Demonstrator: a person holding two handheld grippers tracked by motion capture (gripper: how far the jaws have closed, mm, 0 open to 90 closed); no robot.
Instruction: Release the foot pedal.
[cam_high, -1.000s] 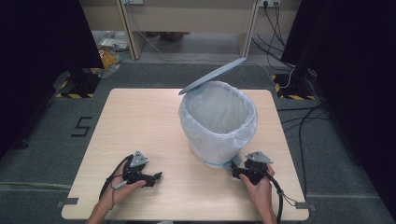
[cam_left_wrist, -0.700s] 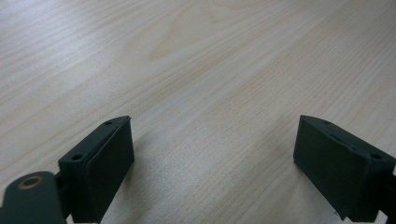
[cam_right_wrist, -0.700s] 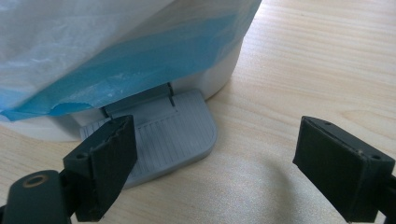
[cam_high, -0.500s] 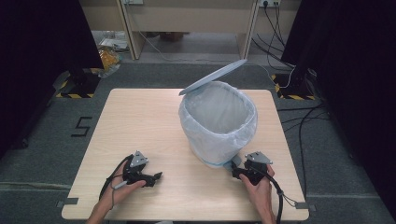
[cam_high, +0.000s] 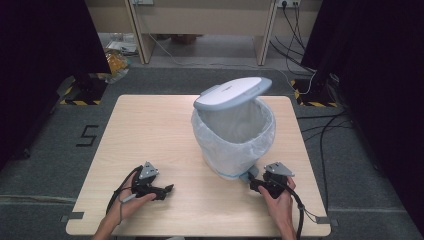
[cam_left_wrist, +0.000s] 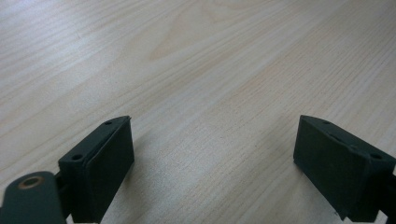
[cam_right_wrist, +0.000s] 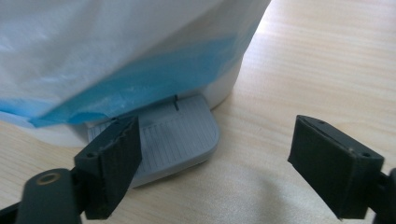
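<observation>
looking down at the table (cam_high: 150, 130), you see the white bin (cam_high: 232, 145) standing on it, a bit to your right of the middle. a thin white bag (cam_high: 235, 122) lines the bin and folds over its rim. the grey lid (cam_high: 232, 92) is tilted up over the far side of the bin, partly open.

your right gripper (cam_high: 255, 184) sits low on the table at the near side of the bin, right at its foot. the grey pedal (cam_right_wrist: 180, 137) sticks out from the bottom of the bin toward you. in the right gripper view the tongs have just been closing a little, yet they stand spread apart — one black jaw is over the edge of the pedal, and the other is out over bare wood, away from the bin. they pinch nothing. a blue edge of the bag hangs just above the pedal.

your left gripper (cam_high: 167, 189) rests on the table well away from the bin, off to its near left. its tongs are spread wide too — just bare wood lies between them.
</observation>
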